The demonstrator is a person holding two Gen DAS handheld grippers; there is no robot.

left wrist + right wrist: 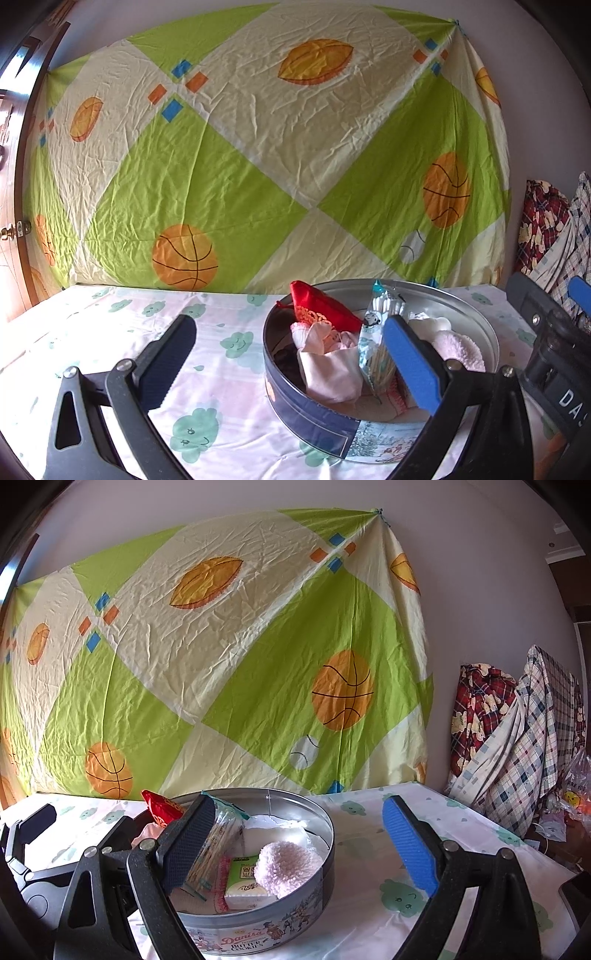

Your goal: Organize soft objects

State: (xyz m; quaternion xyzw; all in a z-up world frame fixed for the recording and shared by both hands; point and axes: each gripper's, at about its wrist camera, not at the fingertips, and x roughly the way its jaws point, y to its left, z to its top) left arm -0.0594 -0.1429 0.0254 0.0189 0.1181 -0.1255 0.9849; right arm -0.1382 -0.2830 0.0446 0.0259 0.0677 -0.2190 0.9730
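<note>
Behind the tin (258, 928): sheet (258, 158) in green and cream squares, printed with orange basketballs, hung flat against a pale wall. Under the tin: tablecloth (207, 373), white with green cloud faces. Right of the tin, past the table edge: heap of plaid clothes (517, 746).

Round cookie tin, lid off, silver inside, "Danisa Butter Cookies" on its side wall. Inside the tin, at the left rim: red pouch (317, 306), propped up and poking above the rim. Just below the pouch: pink and white socks (325, 354), bunched together. Middle of the tin: bag of cotton swabs (376, 332), standing tilted. Right of the swabs: fluffy pink cloth (288, 867), rolled into a ball, with a white pad (273, 834) behind it toward the far wall. In front, by the near wall: small green and white box (243, 882).

Left gripper (295, 363) spread wide, holding nothing; its right, blue finger over the tin's middle beside the swabs, its left finger over the tablecloth left of the tin. Right gripper (299, 843) likewise spread wide and holding nothing; its left, dark finger over the tin's left half in front of the swabs, its right, blue finger over the tablecloth right of the tin.
</note>
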